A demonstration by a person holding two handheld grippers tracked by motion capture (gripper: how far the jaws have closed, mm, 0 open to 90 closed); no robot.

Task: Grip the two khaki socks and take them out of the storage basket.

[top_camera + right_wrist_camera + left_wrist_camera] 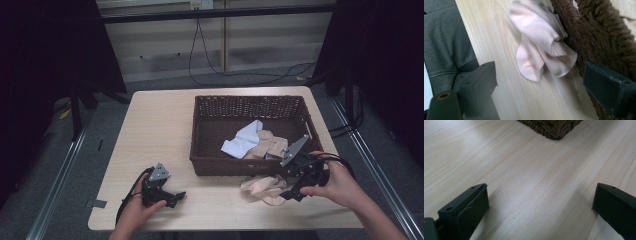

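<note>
Worktop with basket and socks; both grippers spread and empty.

The high view shows the whole pale wood worktop [155, 130], grey floor around it, dark curtains at both sides and a cable hanging on the back wall. A brown wicker basket [210, 150] sits right of centre, holding a white cloth [244, 140] and a beige garment [267, 145], partly hidden by the right gripper's plate. The right gripper view shows the pink sock [539, 47] lying crumpled on the worktop, touching the basket's near wall; the garment type is unclear in the high view. That view also shows grey trousers [446, 47] beyond the worktop edge. The left gripper [540, 205] rests near the front left, jaws wide apart over bare wood, the basket corner ahead. The right gripper [540, 85] is spread, jaws either side of the sock and short of it.
</note>
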